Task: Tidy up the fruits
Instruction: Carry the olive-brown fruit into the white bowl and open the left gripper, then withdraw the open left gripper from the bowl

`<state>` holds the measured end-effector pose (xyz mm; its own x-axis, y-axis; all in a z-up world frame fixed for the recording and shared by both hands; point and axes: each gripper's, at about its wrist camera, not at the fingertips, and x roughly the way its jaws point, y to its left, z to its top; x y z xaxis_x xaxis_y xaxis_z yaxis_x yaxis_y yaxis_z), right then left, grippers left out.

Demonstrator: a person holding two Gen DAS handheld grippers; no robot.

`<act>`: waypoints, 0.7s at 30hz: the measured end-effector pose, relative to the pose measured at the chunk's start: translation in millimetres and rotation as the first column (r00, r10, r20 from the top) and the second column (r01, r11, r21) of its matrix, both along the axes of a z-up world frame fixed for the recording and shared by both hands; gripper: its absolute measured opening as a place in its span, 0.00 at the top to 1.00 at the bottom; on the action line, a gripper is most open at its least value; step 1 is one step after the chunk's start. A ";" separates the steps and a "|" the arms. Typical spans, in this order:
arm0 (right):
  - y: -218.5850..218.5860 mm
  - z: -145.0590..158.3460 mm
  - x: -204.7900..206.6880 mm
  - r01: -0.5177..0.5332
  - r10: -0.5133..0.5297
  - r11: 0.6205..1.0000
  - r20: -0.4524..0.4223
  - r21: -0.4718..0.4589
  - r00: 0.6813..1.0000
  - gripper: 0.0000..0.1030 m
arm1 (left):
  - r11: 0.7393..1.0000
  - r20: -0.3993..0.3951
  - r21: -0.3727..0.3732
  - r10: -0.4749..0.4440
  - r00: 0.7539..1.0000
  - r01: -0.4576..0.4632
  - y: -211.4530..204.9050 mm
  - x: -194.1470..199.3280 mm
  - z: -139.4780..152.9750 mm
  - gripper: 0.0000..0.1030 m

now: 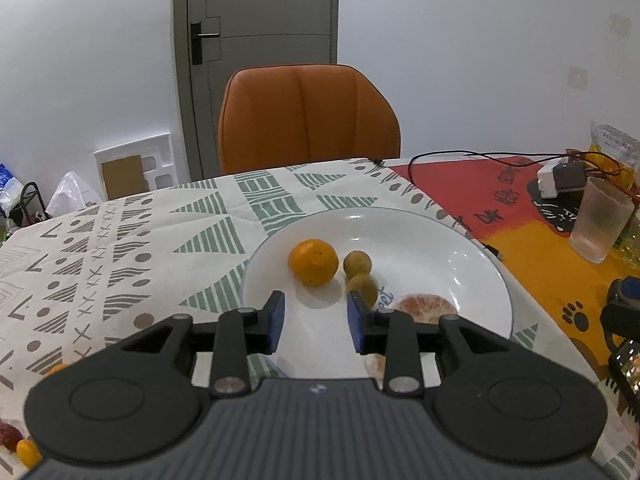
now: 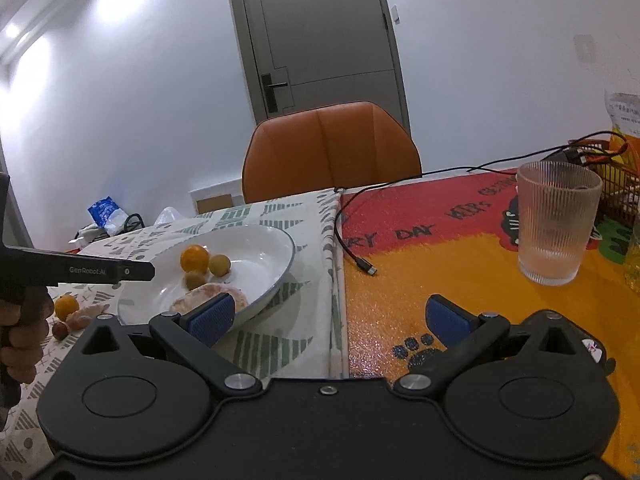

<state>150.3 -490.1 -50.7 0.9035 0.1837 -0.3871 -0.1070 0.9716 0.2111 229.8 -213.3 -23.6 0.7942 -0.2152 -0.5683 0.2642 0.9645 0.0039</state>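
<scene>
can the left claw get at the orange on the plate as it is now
Probably yes. The left claw is open and empty over the near side of the plate, with the orange just ahead and only bare plate between them. The small green fruits sit close beside its right.

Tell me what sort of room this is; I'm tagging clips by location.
Probably a home dining area: a table with a patterned tablecloth, an orange chair pulled up to it, a white plate of fruit, and an interior door behind.
</scene>
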 end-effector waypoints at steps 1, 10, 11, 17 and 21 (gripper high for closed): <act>0.0 0.4 -0.7 -0.001 0.001 1.000 0.003 0.000 1.000 0.00 | 1.000 0.000 0.002 0.002 1.000 -0.002 0.8 -0.1 -0.3 0.67; 11.1 7.3 -0.5 -0.032 0.032 0.999 0.020 -0.005 0.999 0.00 | 1.000 -0.002 -0.009 0.029 1.000 -0.029 15.8 -6.3 3.4 0.63; 13.7 7.8 0.0 -0.035 0.036 0.999 0.021 -0.007 0.999 0.00 | 0.999 -0.003 -0.010 0.033 0.999 -0.033 17.8 -7.4 3.8 0.57; 33.5 10.5 6.0 -0.068 0.068 0.998 0.017 -0.012 0.998 0.00 | 0.996 0.013 -0.005 0.085 0.996 -0.084 40.6 -17.2 7.9 0.28; 49.7 13.4 8.0 -0.098 0.099 0.995 0.017 -0.020 0.995 0.00 | 0.993 0.012 -0.007 0.118 0.993 -0.117 62.0 -25.1 9.4 0.27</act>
<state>158.3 -440.4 -37.3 0.8883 0.2647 -0.3754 -0.2061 0.9600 0.1893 204.7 -151.2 -14.1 0.8212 -0.1235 -0.5571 0.1490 0.9888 0.0004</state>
